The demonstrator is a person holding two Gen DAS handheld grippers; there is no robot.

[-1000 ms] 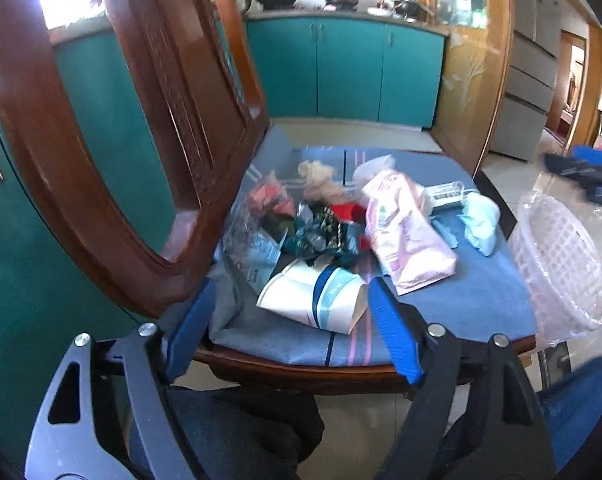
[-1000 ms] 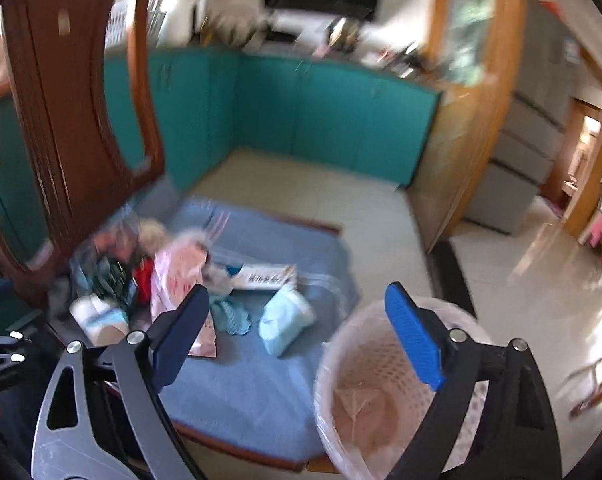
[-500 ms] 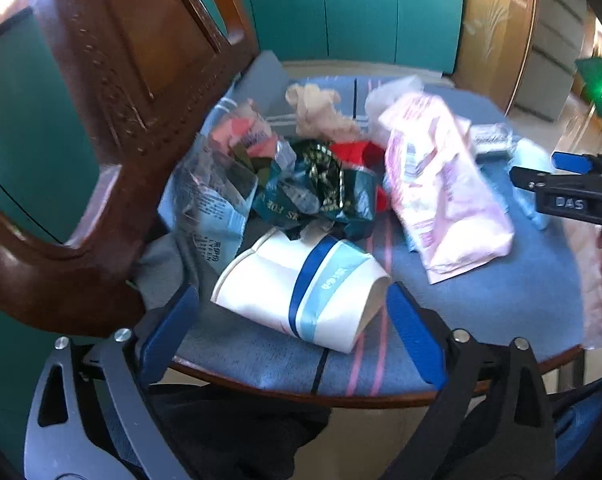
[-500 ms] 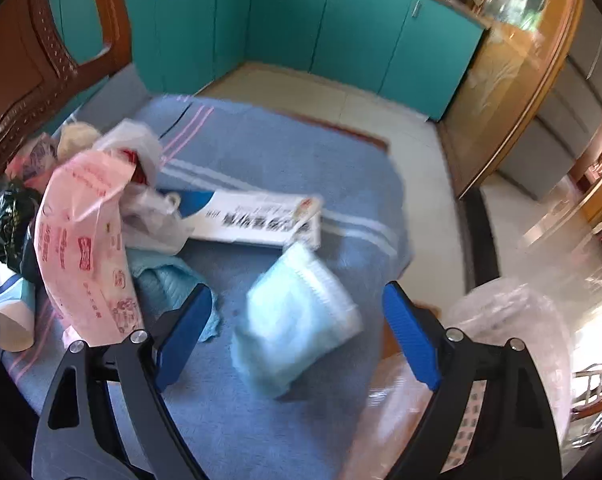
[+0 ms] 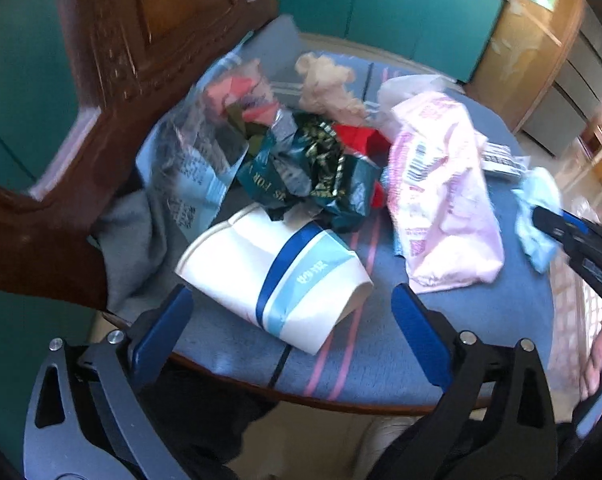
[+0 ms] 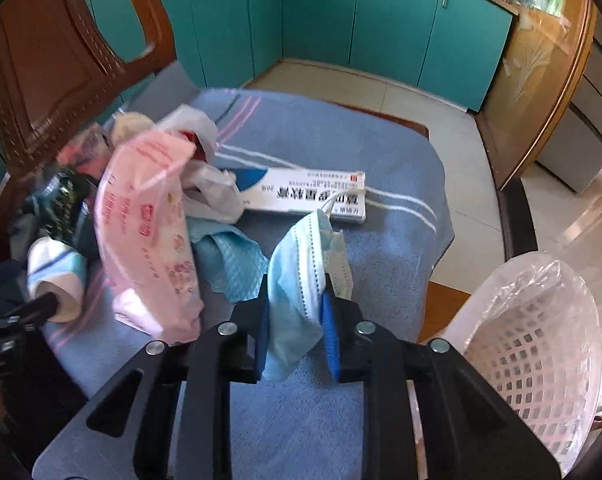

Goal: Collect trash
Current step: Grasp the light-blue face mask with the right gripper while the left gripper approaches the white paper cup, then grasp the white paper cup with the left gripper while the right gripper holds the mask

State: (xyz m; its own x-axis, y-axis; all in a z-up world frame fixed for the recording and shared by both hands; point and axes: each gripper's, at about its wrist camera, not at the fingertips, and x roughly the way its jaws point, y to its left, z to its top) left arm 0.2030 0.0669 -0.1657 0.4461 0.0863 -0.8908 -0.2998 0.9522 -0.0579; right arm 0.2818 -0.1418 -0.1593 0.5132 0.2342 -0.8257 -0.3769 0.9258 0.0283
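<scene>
Trash lies on a blue striped cloth (image 6: pixel 381 152) over a chair seat. My right gripper (image 6: pixel 295 308) is shut on a light blue face mask (image 6: pixel 297 280), which also shows in the left wrist view (image 5: pixel 539 208). My left gripper (image 5: pixel 287 316) is open, its fingers on either side of a crushed white paper cup with a blue band (image 5: pixel 277 276). Behind the cup lie a dark green foil wrapper (image 5: pixel 313 164), a pink plastic package (image 5: pixel 441 196) and a clear wrapper (image 5: pixel 193 160). A white medicine box (image 6: pixel 305 196) lies behind the mask.
A white mesh bin lined with a clear bag (image 6: pixel 537 344) stands at the right of the chair. The carved wooden chair back (image 5: pixel 113 52) rises at the left. Teal cabinets (image 6: pixel 381 20) line the far wall. A blue rag (image 6: pixel 229 256) lies by the pink package.
My right gripper has moved down and shut on the face mask. My left gripper has moved closer, so the paper cup now sits between its open fingers.
</scene>
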